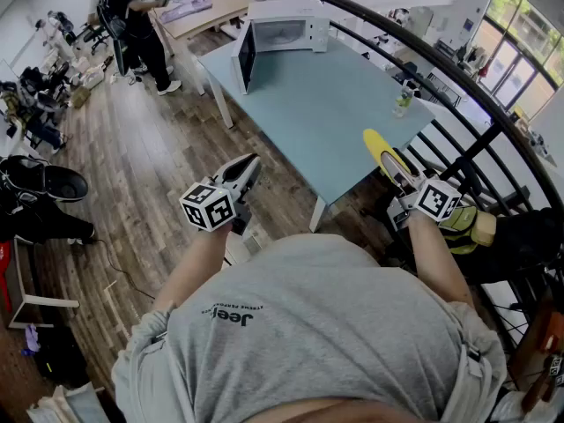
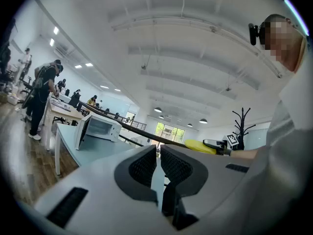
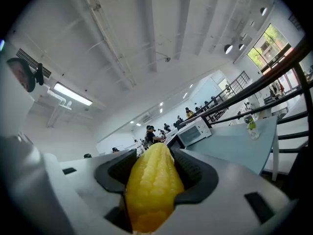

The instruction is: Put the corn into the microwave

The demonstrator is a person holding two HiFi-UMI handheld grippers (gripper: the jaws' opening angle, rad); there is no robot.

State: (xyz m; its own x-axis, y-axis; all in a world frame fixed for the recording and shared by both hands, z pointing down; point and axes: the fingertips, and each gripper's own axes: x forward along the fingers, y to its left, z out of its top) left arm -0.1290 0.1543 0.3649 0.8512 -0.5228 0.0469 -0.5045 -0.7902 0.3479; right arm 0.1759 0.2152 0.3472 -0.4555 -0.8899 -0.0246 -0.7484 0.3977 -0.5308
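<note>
Corn point(image 3: 154, 190), a yellow cob, is clamped lengthwise between the jaws of the right gripper point(image 3: 155, 153), with its tip poking out ahead. In the head view the gripper is by the near right edge of the pale blue tabletop point(image 1: 326, 122). The microwave point(image 1: 286, 35) stands at the far end, well apart, with its door point(image 1: 245, 57) open. The left gripper point(image 2: 159, 155) is short of the tabletop, its jaws almost together and empty.

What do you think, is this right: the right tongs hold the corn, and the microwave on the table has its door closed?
Not quite. The head view shows the microwave with its door open. The right tongs do hold the corn.
</note>
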